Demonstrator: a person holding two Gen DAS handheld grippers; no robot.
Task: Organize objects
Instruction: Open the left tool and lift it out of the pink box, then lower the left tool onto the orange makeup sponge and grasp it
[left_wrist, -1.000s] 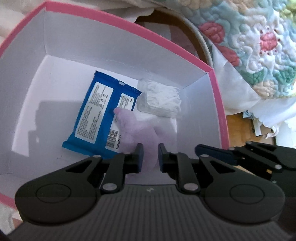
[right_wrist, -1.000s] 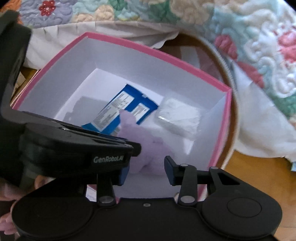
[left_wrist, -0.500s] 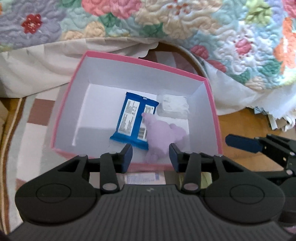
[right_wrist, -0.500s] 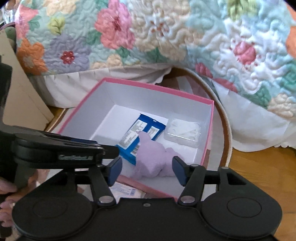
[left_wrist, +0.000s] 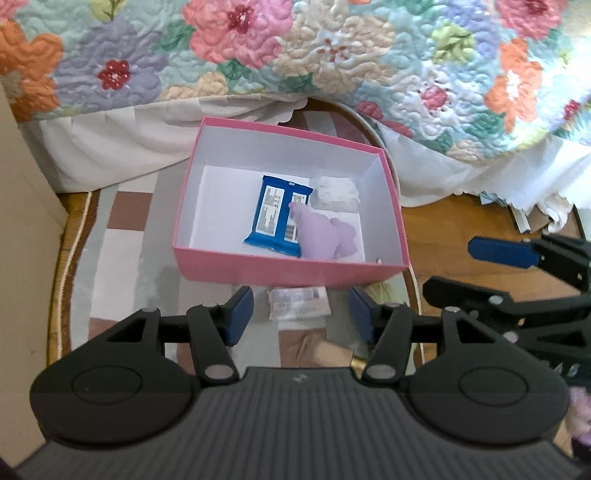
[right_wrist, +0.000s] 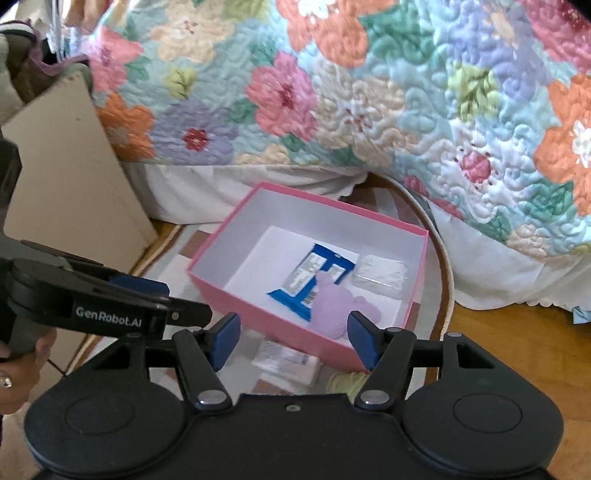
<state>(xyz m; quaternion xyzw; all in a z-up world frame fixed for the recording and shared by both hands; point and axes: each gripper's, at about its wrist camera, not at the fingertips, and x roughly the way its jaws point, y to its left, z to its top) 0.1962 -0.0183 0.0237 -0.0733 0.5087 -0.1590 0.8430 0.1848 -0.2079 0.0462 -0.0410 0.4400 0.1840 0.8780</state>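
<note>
A pink box (left_wrist: 288, 271) with white inside stands on the rug; it also shows in the right wrist view (right_wrist: 258, 321). In it lie a blue packet (left_wrist: 275, 216), a lilac soft toy (left_wrist: 325, 234) and a clear white packet (left_wrist: 336, 194). They also show in the right wrist view: the blue packet (right_wrist: 314, 275), the toy (right_wrist: 336, 306), the clear packet (right_wrist: 380, 275). A small white packet (left_wrist: 297, 302) lies on the rug in front of the box. My left gripper (left_wrist: 301, 314) is open and empty above it. My right gripper (right_wrist: 293, 336) is open and empty, near the box's front.
A floral quilt (left_wrist: 295, 48) over a white bed skirt (left_wrist: 110, 147) hangs behind the box. A beige board (right_wrist: 74, 177) stands at left. A patterned rug (left_wrist: 122, 258) lies on a wooden floor (left_wrist: 461, 229). A yellow-green thing (right_wrist: 345, 382) lies by the white packet.
Both grippers have pulled back and up out of the box and opened wider. The lilac toy stays in the box. The white packet in front has come into view.
</note>
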